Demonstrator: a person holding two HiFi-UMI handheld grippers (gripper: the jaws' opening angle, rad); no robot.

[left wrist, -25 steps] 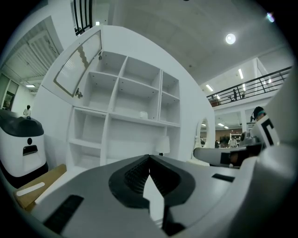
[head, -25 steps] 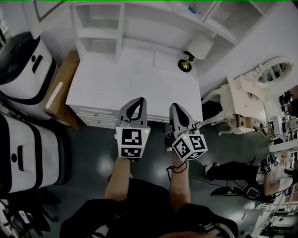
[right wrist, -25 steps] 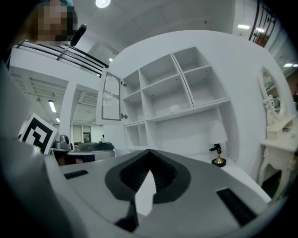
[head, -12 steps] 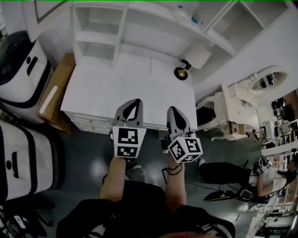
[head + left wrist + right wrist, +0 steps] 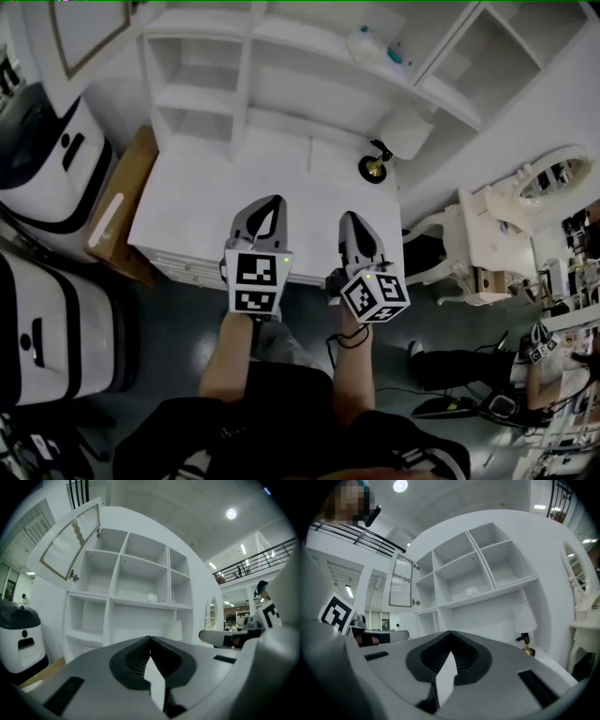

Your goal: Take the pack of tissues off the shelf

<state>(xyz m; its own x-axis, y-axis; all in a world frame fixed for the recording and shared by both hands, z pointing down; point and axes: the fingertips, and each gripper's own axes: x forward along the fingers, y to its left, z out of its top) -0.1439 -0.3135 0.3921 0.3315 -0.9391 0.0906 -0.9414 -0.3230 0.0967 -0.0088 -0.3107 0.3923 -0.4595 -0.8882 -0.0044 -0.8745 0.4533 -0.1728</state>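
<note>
The pack of tissues (image 5: 373, 47) lies on the upper shelf of the white shelf unit (image 5: 244, 56), a pale bundle with a blue spot. It shows small and white in the left gripper view (image 5: 152, 597) and in the right gripper view (image 5: 471, 591). My left gripper (image 5: 273, 201) is held over the front of the white desk (image 5: 187, 187), shut and with nothing in it. My right gripper (image 5: 353, 217) is beside it, also shut and holding nothing. Both point toward the shelves and are far short of the pack.
A lamp (image 5: 401, 127) with a white shade and brass base stands at the desk's back right. Two large white machines (image 5: 42, 159) and a cardboard box (image 5: 117, 202) stand to the left. An ornate white mirror stand (image 5: 525, 202) and a person's leg (image 5: 464, 361) are at the right.
The head view has tilted up a little, so more of the upper shelf and the pack shows. Both grippers stay shut, side by side over the desk's front edge.
</note>
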